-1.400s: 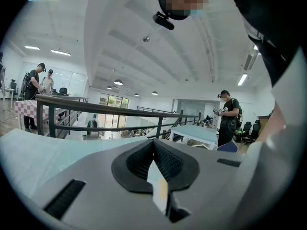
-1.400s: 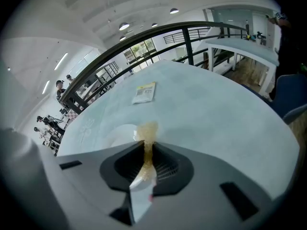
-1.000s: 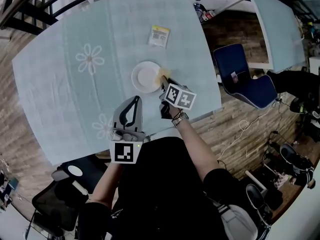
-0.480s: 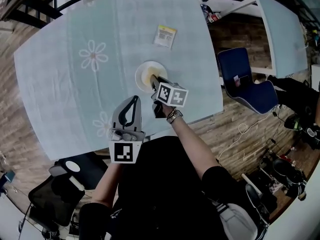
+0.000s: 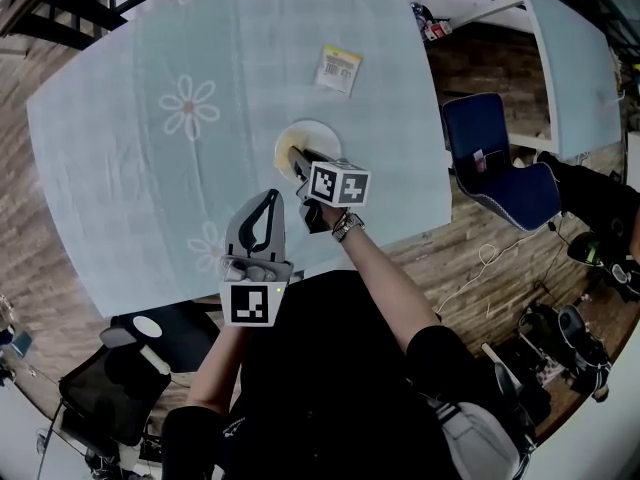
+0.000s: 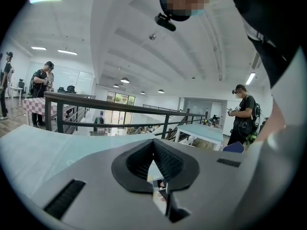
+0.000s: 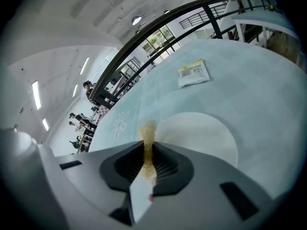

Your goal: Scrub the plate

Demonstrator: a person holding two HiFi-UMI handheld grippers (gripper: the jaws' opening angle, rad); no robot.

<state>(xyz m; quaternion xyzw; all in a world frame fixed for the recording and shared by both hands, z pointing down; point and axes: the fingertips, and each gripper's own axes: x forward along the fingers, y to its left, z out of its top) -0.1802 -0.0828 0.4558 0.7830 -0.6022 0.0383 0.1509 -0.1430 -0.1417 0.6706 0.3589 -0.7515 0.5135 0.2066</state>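
Right tongs (image 7: 148, 150) grip one sponge (image 7: 147, 132) on one plate (image 7: 201, 135). One packet (image 5: 339, 69) lies at one o'clock. Left tongs (image 6: 153, 146) are clenched and empty.

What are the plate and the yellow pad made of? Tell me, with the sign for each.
The plate is probably ceramic or melamine, smooth and plain white: its surface looks even and unmarked. The yellow pad seems to be a sponge or fibre scourer with a rough finish: its edge looks coarse and porous.
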